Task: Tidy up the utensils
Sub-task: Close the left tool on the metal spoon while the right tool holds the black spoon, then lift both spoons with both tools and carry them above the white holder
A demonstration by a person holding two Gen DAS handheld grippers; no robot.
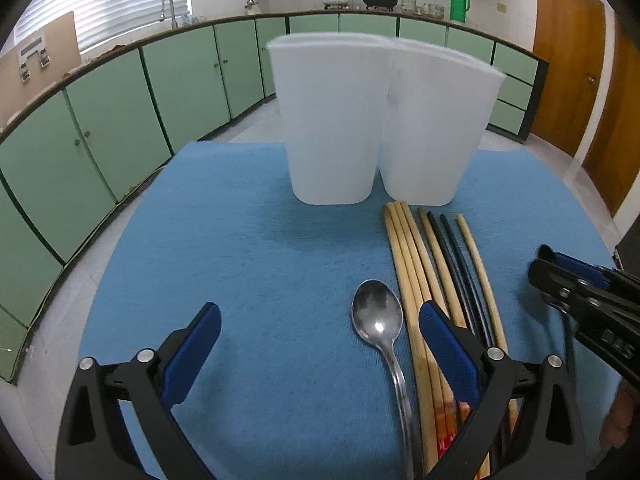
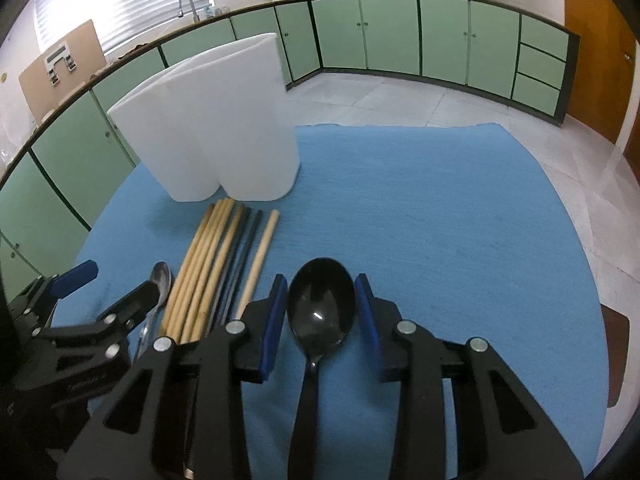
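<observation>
A blue cloth (image 1: pixel 248 264) is spread over the table, and two translucent white containers (image 1: pixel 332 120) are stood upright on its far part, side by side and touching. Just in front of them a row of chopsticks (image 1: pixel 416 264) is laid lengthwise, tips toward the containers: several of pale wood and two black ones among them.

Only in the left wrist view is the steel spoon (image 1: pixel 378 316) seen whole, lying bowl-up on the cloth just left of the chopsticks. The left gripper (image 1: pixel 320 344) is held wide apart above it, nothing pressed by its blue pads; its right finger is seen over the wooden chopsticks. The right gripper (image 1: pixel 560 276) is caught only at the frame's edge there, and what it carries cannot be told from that side.

Only in the right wrist view is the black spoon (image 2: pixel 322 308) shown. It is glossy, with a deep oval bowl facing up and a long thin handle running back under the tool. The right gripper (image 2: pixel 322 312) is drawn narrow around it, a blue pad set on either side of the bowl. Whether the pads press it cannot be told. It sits right of the chopsticks.
</observation>
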